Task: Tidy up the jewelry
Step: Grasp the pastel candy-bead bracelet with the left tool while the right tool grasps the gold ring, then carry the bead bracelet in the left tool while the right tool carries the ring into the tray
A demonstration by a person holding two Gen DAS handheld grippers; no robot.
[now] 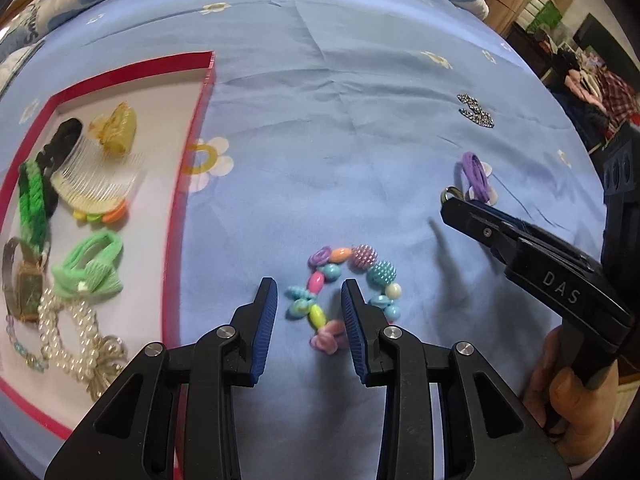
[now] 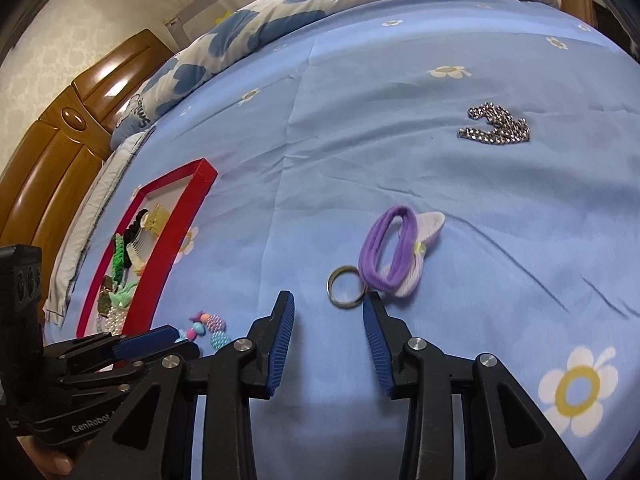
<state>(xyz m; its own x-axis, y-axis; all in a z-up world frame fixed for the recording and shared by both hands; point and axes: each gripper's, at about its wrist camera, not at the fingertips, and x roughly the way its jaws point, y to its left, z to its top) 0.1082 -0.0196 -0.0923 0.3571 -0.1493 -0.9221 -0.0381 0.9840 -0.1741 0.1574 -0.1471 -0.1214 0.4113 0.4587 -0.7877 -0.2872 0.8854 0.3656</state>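
Blue flowered bedspread, seen from two hand-held grippers. Left gripper spread, nothing pinched, straddling the near-left part of a coiled pastel bead bracelet. Right gripper also spread and empty, just short of a metal ring that touches a purple hair tie. Far right, a loose silver chain; far left, a red-rimmed tray already holding jewelry. Likely risks — beads slipping off rounded surfaces, or the thin flat ring skating away or snagging the tie.
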